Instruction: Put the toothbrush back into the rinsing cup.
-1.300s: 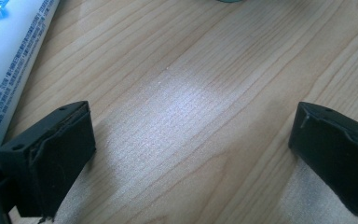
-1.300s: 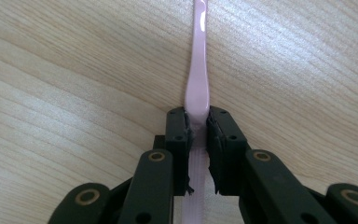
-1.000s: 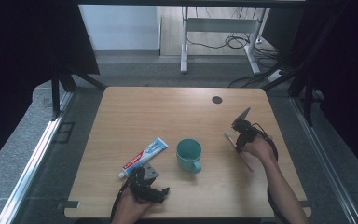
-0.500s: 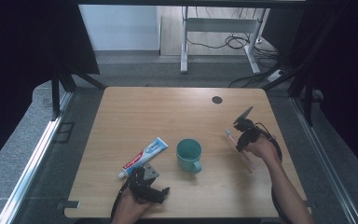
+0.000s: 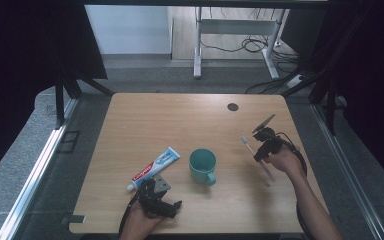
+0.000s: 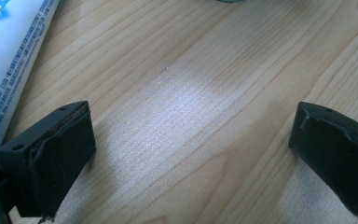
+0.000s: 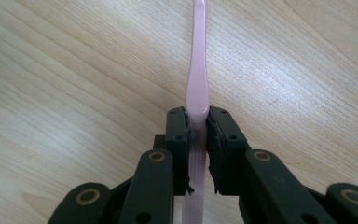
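high view: my right gripper (image 5: 260, 152) sits at the right side of the table (image 5: 180, 115), clamped on a pink toothbrush (image 5: 256, 155). the brush runs diagonally, bristle head pointing up-left toward the table's far side, handle end trailing down-right past my right hand (image 5: 285, 161). a teal mug (image 5: 203, 166) stands near the table's middle, well apart from the brush, handle toward my side. a toothpaste tube (image 5: 155, 167) lies left of the mug, cap end toward the near-left. my left gripper (image 5: 156, 196) rests at the near edge just below the tube's cap end, with my left hand (image 5: 141, 222) behind it. a dark round disc (image 5: 232, 107) lies near the far edge.

left gripper view: both jaws set wide apart, nothing between them, bare wood grain under them. the tube (image 6: 9, 60) lies just beside the jaw on the left of the frame.

right gripper view: jaws closed tight on the toothbrush (image 7: 198, 70) at its waist, handle passing straight through between the pads. the stem extends away over the wood and out of the top of the frame. can't tell whether it touches the table.
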The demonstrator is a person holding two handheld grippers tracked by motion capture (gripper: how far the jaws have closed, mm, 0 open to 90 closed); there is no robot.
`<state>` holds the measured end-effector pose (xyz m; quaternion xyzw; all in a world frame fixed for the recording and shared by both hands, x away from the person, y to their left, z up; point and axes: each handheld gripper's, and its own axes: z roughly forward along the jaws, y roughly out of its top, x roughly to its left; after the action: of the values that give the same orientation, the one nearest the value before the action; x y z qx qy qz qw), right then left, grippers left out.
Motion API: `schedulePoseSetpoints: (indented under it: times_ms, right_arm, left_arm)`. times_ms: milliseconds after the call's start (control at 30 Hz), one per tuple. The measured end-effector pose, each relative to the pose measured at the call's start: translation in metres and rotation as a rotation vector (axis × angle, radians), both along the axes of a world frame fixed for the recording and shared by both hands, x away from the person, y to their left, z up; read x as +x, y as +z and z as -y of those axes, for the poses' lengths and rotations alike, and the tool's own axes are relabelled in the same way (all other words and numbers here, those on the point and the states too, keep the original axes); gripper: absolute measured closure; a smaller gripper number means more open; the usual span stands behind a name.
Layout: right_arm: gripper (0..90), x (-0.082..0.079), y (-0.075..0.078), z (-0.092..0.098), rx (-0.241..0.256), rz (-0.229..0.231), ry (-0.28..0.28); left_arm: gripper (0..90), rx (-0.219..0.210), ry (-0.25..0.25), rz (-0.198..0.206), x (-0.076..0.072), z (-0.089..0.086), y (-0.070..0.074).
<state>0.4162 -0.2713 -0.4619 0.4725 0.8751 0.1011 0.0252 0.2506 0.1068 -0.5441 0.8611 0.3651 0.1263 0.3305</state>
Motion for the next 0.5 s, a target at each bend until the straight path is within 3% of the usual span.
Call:
schedulePoseSetpoints:
  times_ms: [500]
  right_arm:
    - [78.5, -0.014, 0.013, -0.001, 0.053, 0.043, 0.049]
  left_arm:
    - [0.2, 0.0, 0.0, 0.0, 0.0, 0.0, 0.0]
